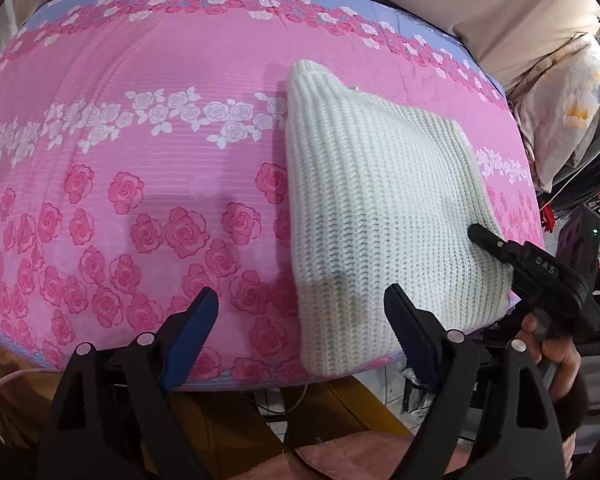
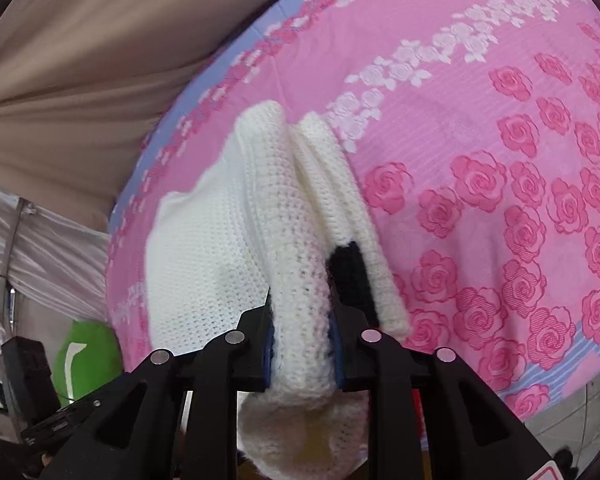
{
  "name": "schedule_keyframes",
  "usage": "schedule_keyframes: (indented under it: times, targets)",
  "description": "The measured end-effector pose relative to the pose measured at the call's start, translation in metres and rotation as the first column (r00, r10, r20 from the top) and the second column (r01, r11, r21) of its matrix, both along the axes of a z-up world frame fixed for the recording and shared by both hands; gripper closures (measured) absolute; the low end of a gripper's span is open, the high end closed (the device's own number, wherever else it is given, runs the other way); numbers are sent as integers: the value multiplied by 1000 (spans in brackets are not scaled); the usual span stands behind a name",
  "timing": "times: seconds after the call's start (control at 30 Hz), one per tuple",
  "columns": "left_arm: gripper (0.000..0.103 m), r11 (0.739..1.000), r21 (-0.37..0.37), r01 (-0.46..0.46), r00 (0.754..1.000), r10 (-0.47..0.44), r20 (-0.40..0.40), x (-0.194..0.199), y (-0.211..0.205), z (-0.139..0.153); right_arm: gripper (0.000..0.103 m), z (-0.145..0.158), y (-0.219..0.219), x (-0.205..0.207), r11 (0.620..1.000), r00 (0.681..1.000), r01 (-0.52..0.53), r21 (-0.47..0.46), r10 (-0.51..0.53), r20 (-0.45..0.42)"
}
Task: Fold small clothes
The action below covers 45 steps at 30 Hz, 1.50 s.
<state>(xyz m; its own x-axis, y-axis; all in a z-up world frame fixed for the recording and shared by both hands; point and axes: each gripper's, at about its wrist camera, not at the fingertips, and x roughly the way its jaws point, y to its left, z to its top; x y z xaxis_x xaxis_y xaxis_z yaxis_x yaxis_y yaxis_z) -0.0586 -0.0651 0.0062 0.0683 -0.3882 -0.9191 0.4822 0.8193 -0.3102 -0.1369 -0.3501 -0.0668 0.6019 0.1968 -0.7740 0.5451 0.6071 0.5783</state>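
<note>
A white chunky-knit sweater (image 1: 380,216) is lying folded into a thick rectangle on the right half of a pink rose-print bedspread (image 1: 140,160), its near edge hanging just over the near edge of the bed. A narrower folded part is poking out at its far left corner. In the left wrist view, the left gripper (image 1: 300,312) is hovering over the near edge of the bedspread with its blue-padded fingers (image 1: 192,328) spread wide and nothing between them; the left finger is standing over the rose pattern and the right finger over the near part of the sweater. The right gripper (image 1: 488,238) is reaching in from the right, its dark tip resting at the sweater's near right edge, with the person's hand (image 1: 552,344) wrapping its handle. In the right wrist view, the right gripper (image 2: 302,320) is clenching a thick fold of the sweater (image 2: 228,240), the knit bulging out between the two fingers and sagging below them toward the camera. A second layer of the knit is lying just right of the gripped fold, and the black tip of the right-hand finger is showing between the two. Beyond the far edge of the bedspread a beige fabric backdrop (image 2: 80,60) is hanging, and a green object (image 2: 84,360) is sitting low at the left of that view.
</note>
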Motion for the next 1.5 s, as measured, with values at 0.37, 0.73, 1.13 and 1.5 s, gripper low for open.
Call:
schedule_keyframes:
  times: [0.37, 0.73, 1.13, 1.5]
  targets:
    - [20, 999, 33, 42, 999, -42, -15, -11, -32, -10, 91, 7, 28, -28, 998, 998, -60, 8, 60, -8]
    - [21, 991, 127, 41, 998, -46, 41, -11, -47, -19, 87, -3, 16, -50, 1000, 998, -20, -14, 19, -54]
    - [21, 984, 170, 44, 987, -70, 145, -7, -59, -10, 81, 67, 27, 57, 938, 987, -162, -306, 161, -28]
    - [20, 980, 197, 12, 948, -74, 308, -5, -53, 18, 92, 57, 32, 66, 923, 972, -233, -307, 214, -96]
